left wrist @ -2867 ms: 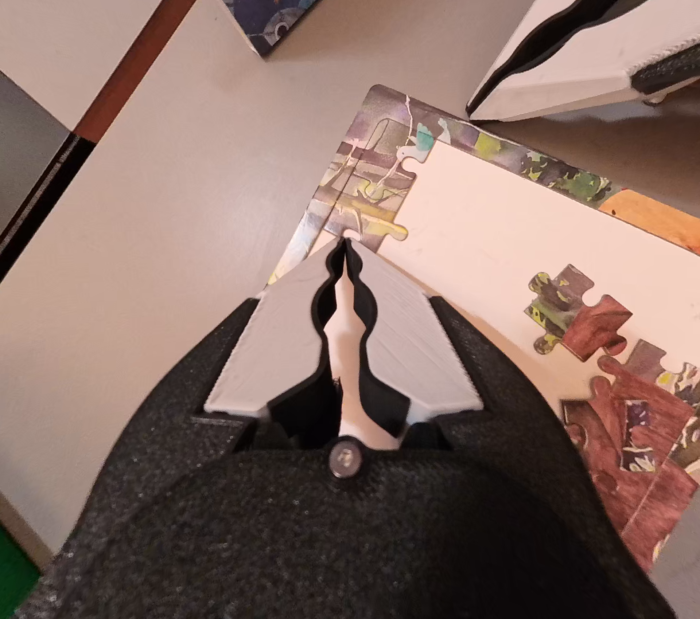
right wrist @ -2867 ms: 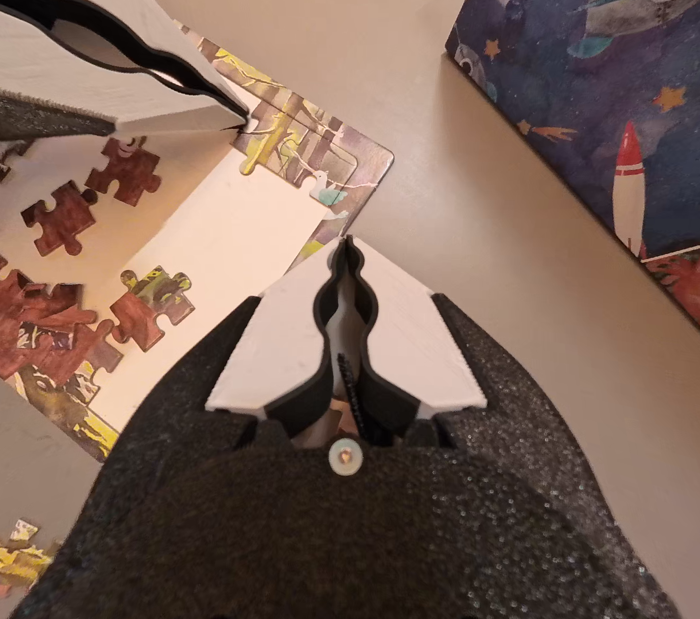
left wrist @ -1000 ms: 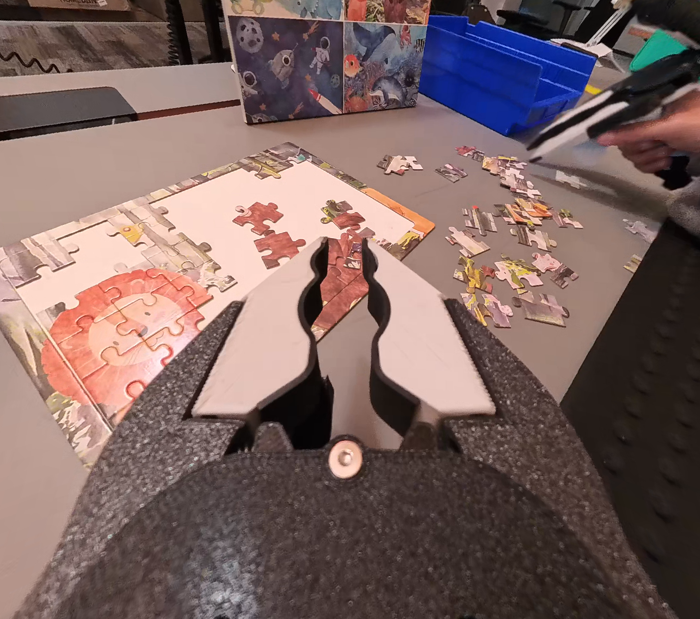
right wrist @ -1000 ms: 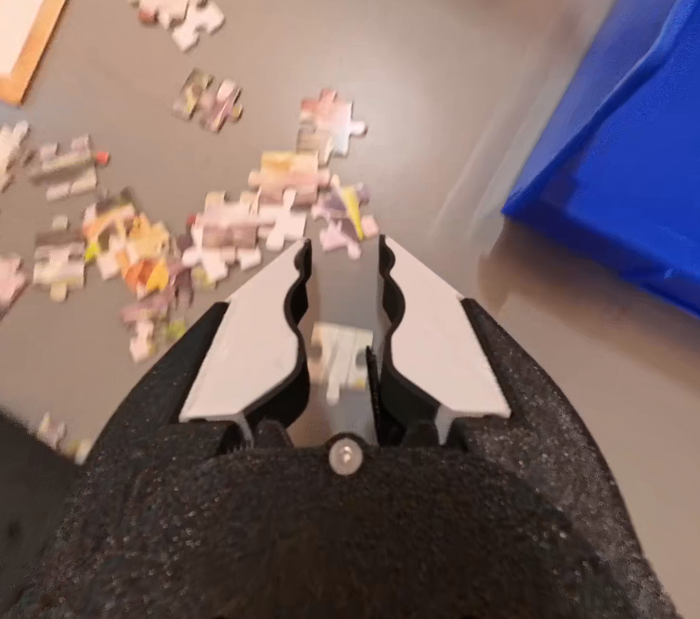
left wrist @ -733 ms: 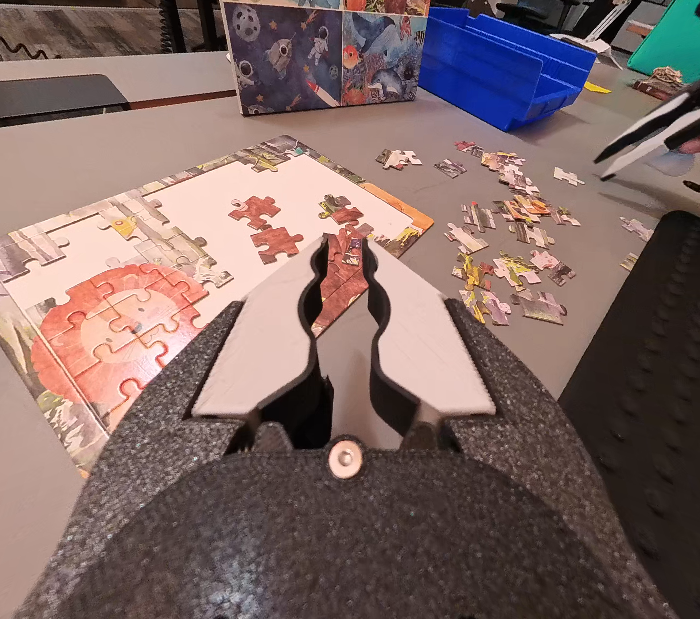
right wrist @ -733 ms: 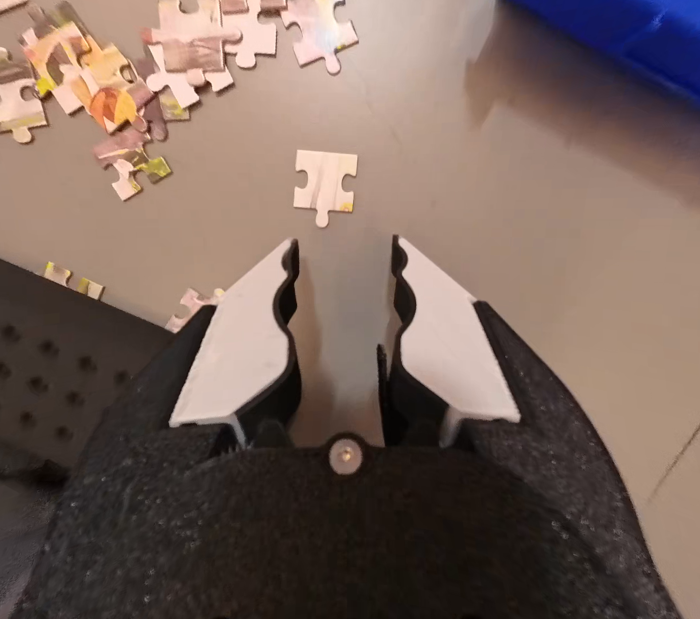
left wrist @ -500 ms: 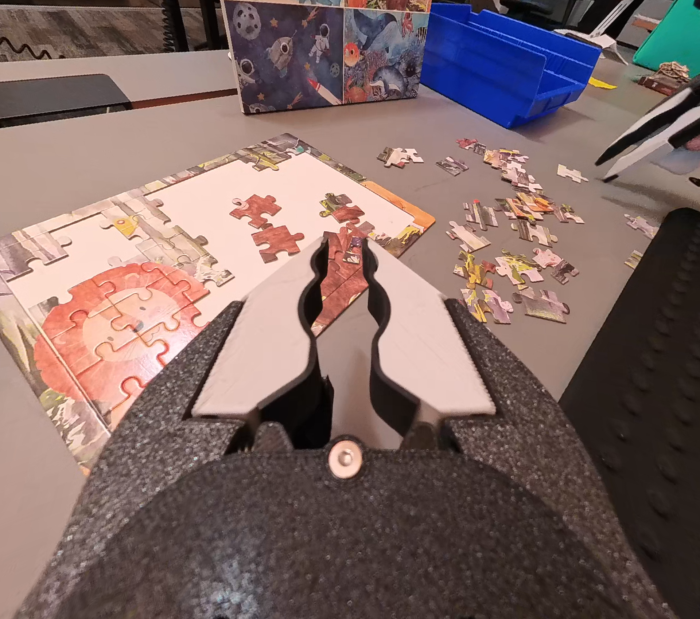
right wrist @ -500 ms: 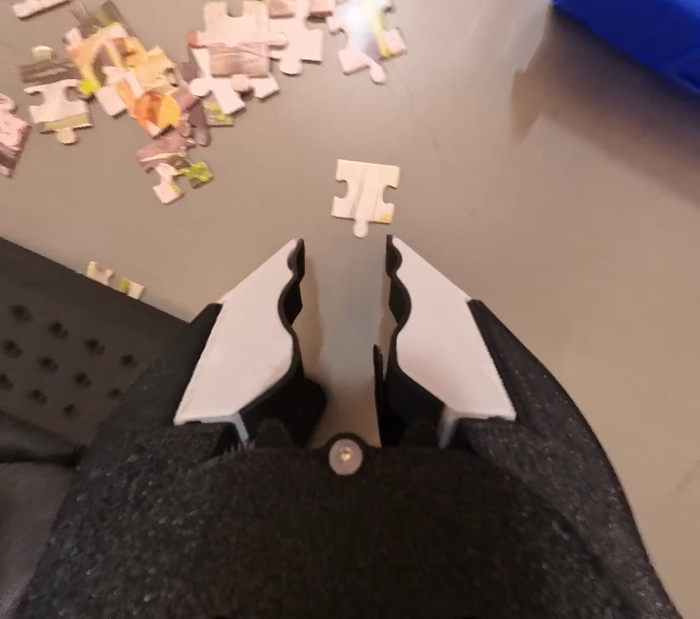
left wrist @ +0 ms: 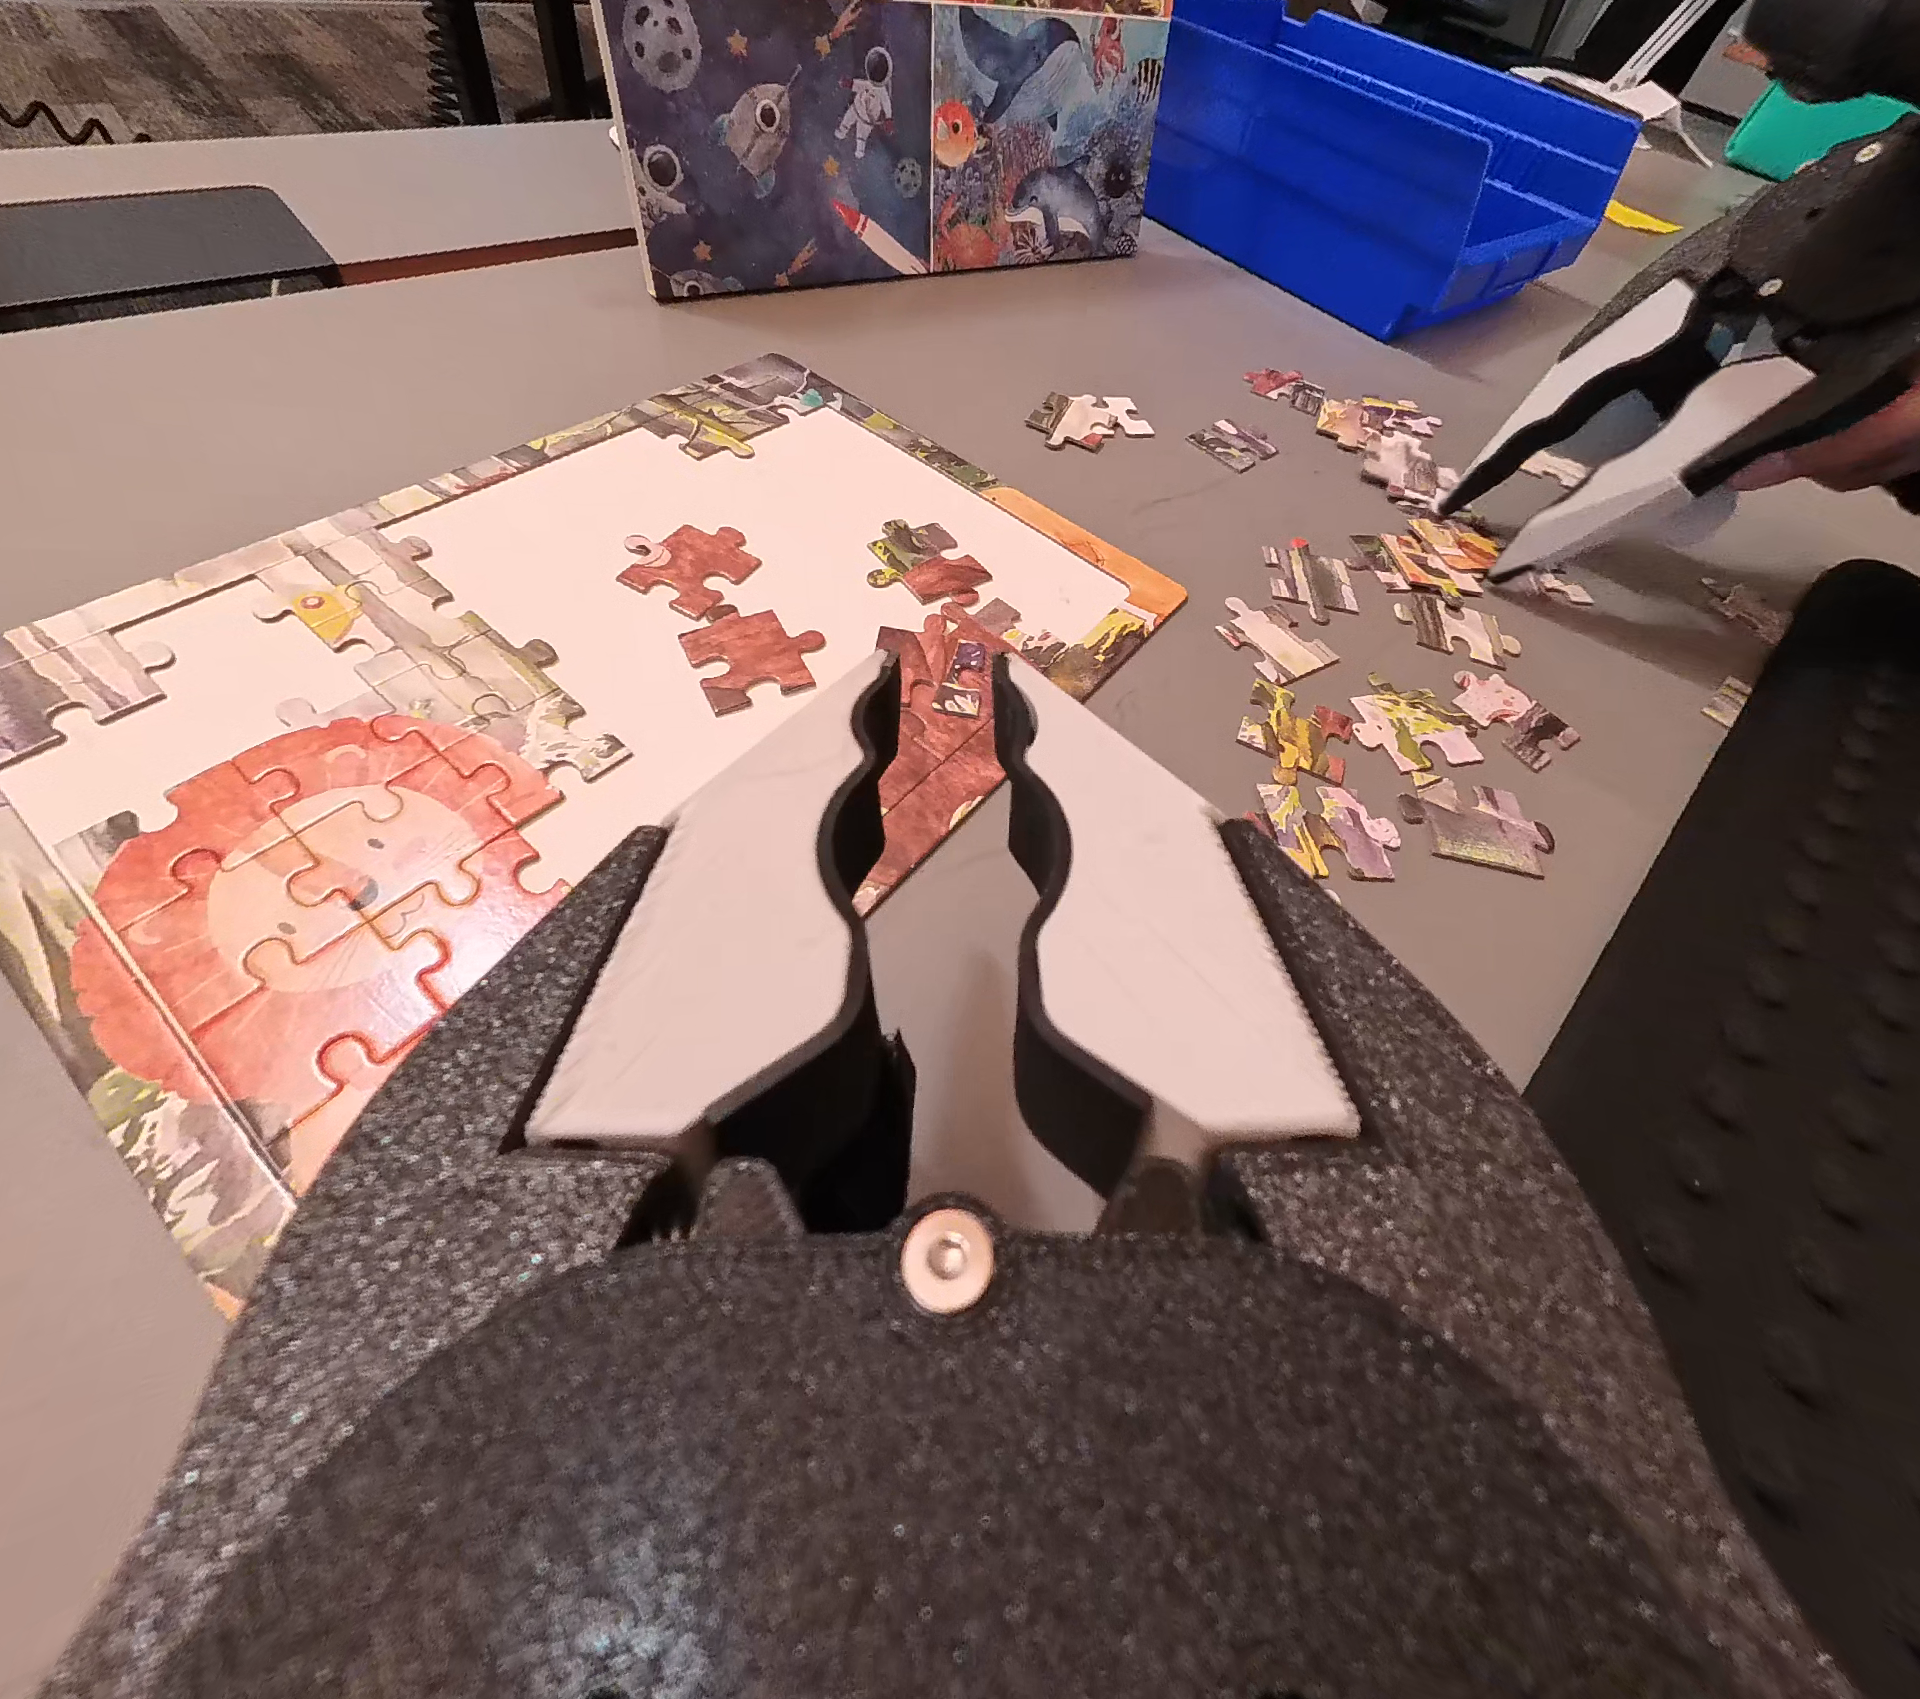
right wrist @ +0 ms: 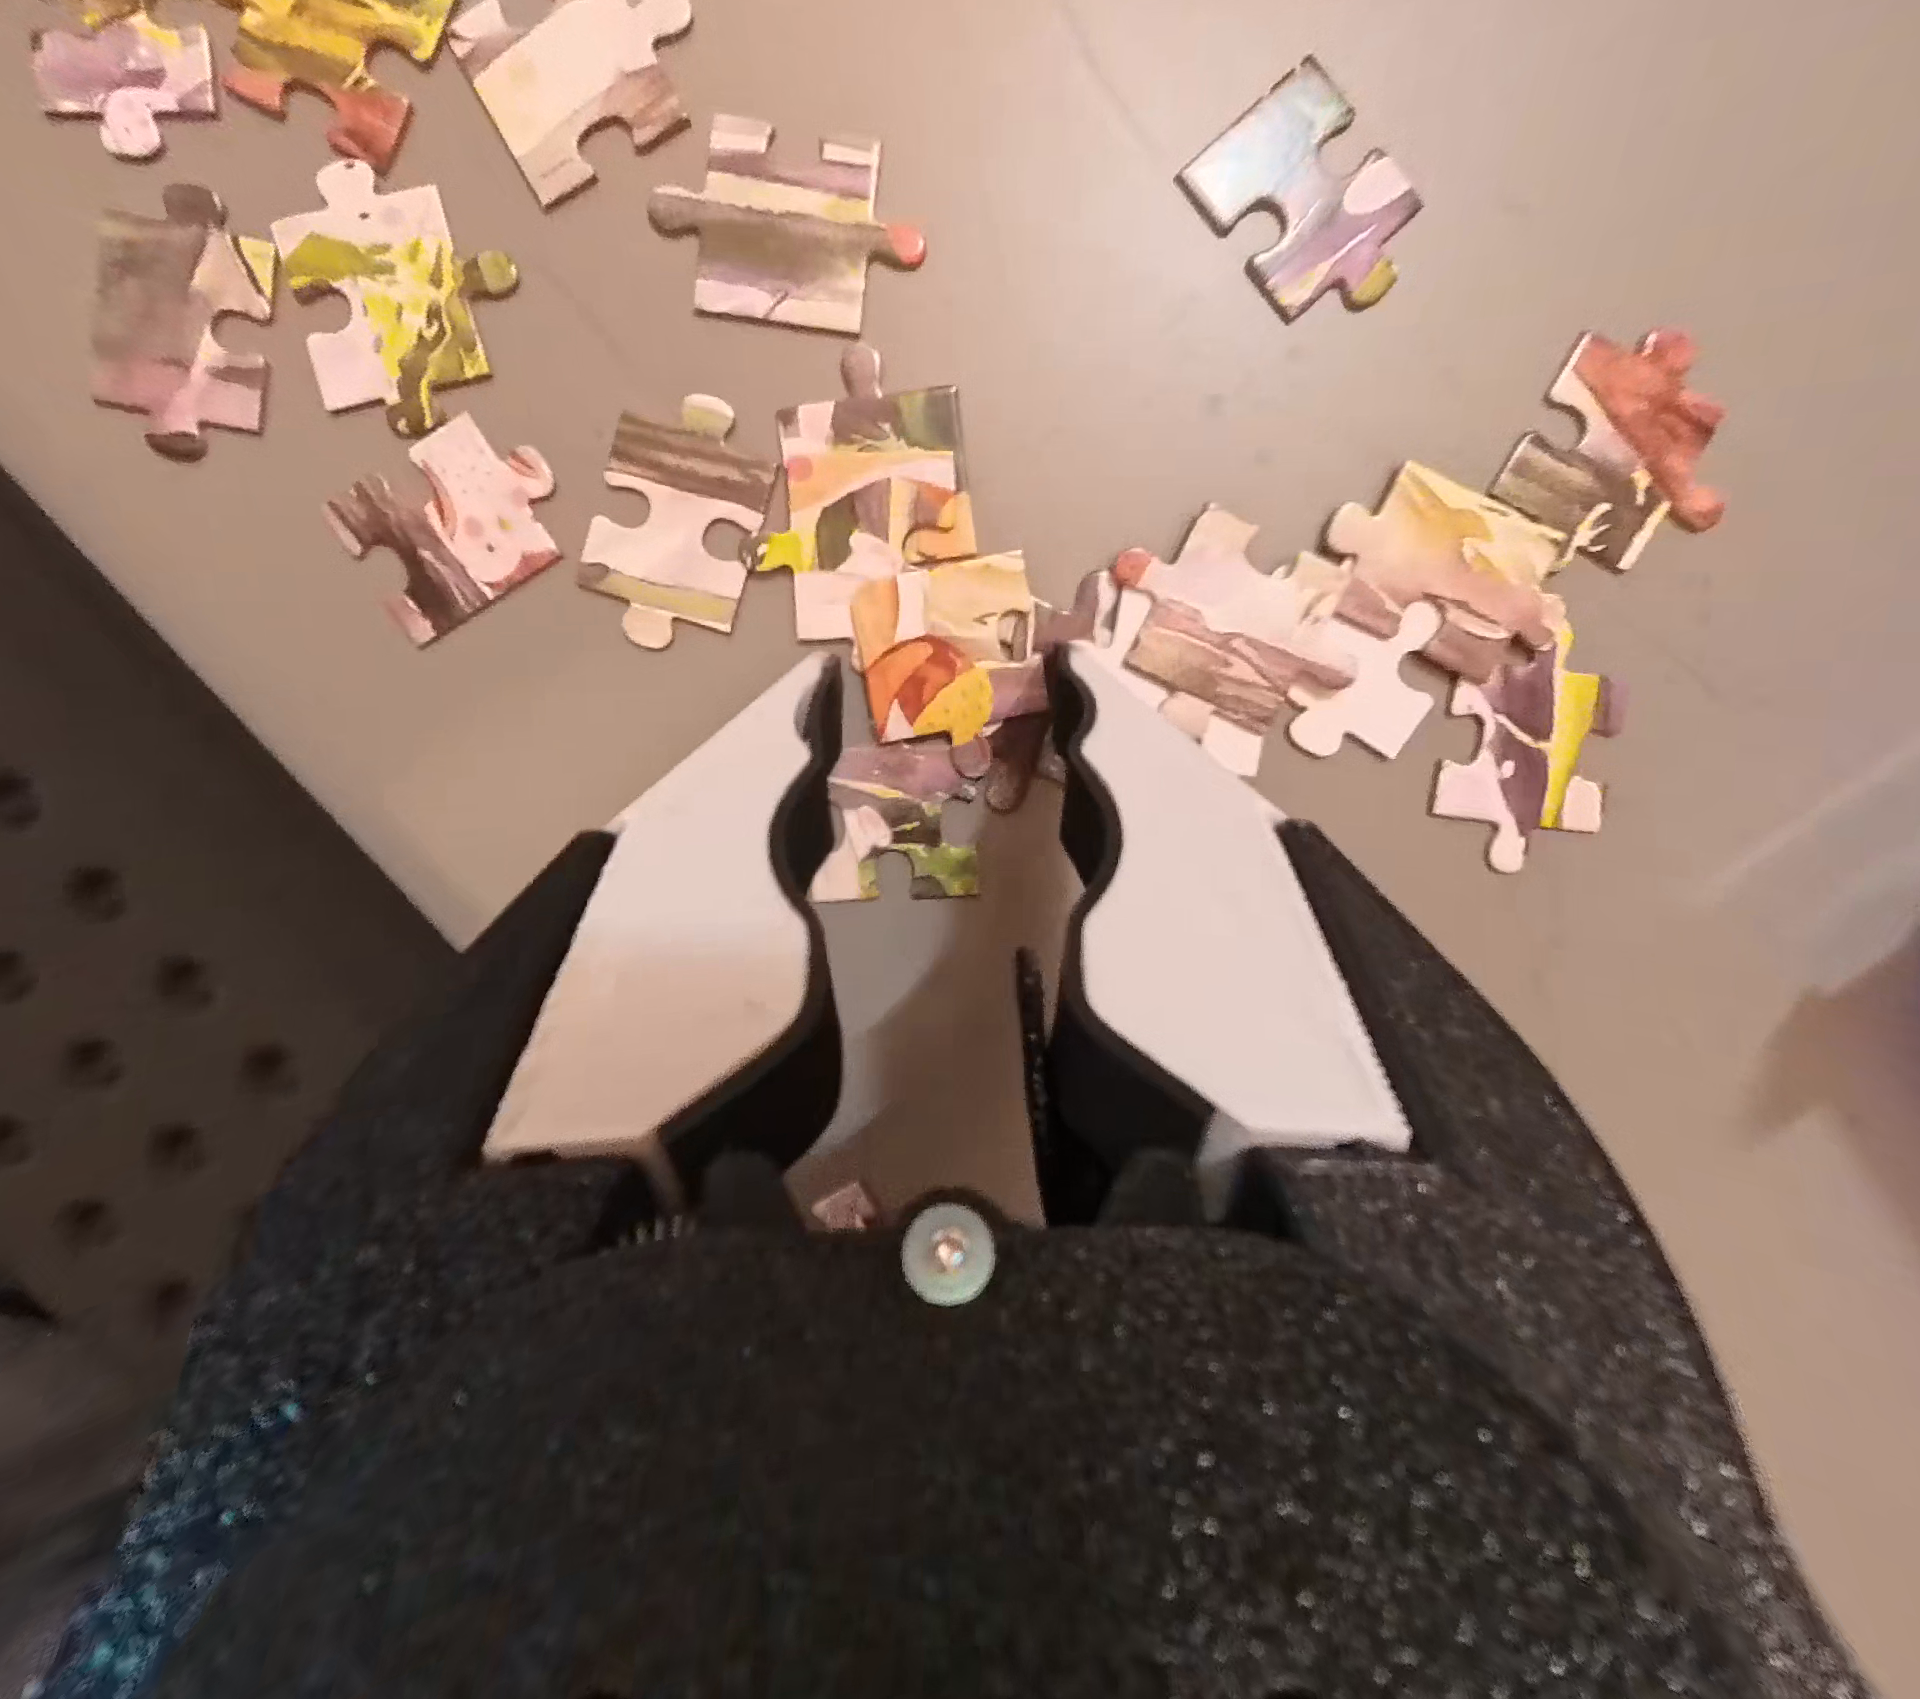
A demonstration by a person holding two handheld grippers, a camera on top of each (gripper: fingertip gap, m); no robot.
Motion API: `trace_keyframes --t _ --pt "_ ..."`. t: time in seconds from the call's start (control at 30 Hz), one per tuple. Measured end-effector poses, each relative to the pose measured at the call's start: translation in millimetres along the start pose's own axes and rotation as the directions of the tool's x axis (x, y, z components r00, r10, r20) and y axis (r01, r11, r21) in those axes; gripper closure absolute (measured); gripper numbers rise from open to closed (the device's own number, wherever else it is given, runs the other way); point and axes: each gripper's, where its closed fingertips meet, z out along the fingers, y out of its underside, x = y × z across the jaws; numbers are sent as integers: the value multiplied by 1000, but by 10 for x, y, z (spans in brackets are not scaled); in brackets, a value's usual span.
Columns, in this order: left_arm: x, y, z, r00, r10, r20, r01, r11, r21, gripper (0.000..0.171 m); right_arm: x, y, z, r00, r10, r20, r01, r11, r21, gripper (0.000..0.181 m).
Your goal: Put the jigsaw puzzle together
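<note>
Step in hand: I'm picking the next loose piece from the scatter on the bench, by my reading
Right claw: fingers apart, empty, tips low over the pile, straddling an orange-and-yellow piece that overlaps its neighbours
Left claw: fingers a little apart, holding nothing, hovering over the near corner of the puzzle board
Puzzle: partly built on the board; the lion face is joined up at the left, parts of the border are in, and two brown pieces lie loose on the bare white middle
Loose pieces: spread on the bench to the right of the board, between it and a black mat
Also in view: picture box standing behind the board, blue bin beside it
Next move: I'd close on the orange piece alone; it lies flat and stacked, so neighbours may lift with it
Progress: well short of done, I judge
</note>
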Motion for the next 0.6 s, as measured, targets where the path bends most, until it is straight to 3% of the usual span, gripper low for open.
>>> trace_keyframes --t 0.1,0.17,0.27,0.33,0.5,0.57,0.6 --pt "1 0 1 1000 -1 -2 1 1000 0 155 91 21 -9 999 -2 -38 2 1000 -3 149" --pt "-1 -2 0 1000 -3 -2 3 1000 1 155 244 17 -33 993 -19 -115 19 1000 4 179" --pt "-3 0 2 1000 -7 -4 7 1000 0 155 430 -184 -78 979 3 -203 23 992 123 181" --pt "-5 1 2 1000 -9 -4 9 1000 -1 155 329 -331 -34 991 20 -134 5 983 185 180" --pt "-9 0 1 1000 -12 -3 12 1000 0 155 291 -337 -88 993 10 -118 10 985 172 173" --pt "-10 -1 -1 1000 -14 -4 14 1000 1 155 97 -309 -128 995 85 61 -94 979 178 136" --pt "-10 2 1 1000 -15 -5 15 1000 0 155 -23 -327 -110 985 93 143 -117 978 170 131"
